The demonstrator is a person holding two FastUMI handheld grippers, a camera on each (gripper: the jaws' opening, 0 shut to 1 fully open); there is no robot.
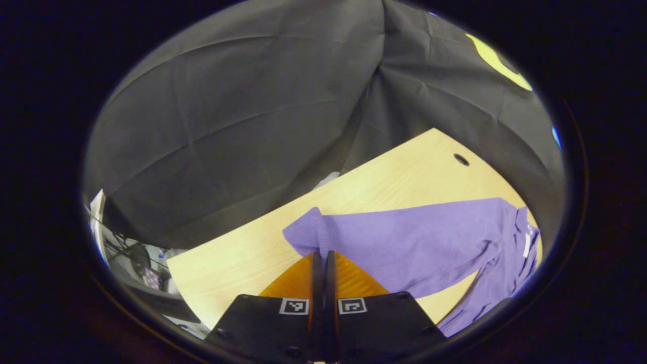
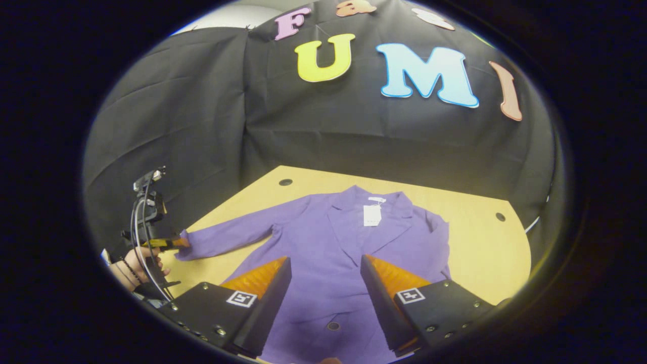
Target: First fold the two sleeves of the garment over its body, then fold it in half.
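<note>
A purple jacket (image 2: 323, 237) lies flat, front up, on the wooden table (image 2: 475, 247), collar and white tag (image 2: 372, 215) toward the far side. One sleeve (image 2: 227, 233) stretches out to the side. In the right gripper view the left gripper (image 2: 169, 243), held by a hand (image 2: 132, 268), sits at its cuff. In the left gripper view the left gripper (image 1: 323, 255) is shut on the cuff (image 1: 308, 227), and the sleeve (image 1: 404, 237) runs off right toward the body. The right gripper (image 2: 323, 268) hovers open over the jacket's lower front. The other sleeve (image 2: 438, 237) lies along the body's edge.
The table (image 1: 394, 177) has small round cable holes (image 1: 461, 159) (image 2: 285, 182) (image 2: 500, 216) near its far corners. Black cloth walls close it in at the back and sides. Cables and gear (image 1: 136, 258) sit beyond the table edge beside the left gripper.
</note>
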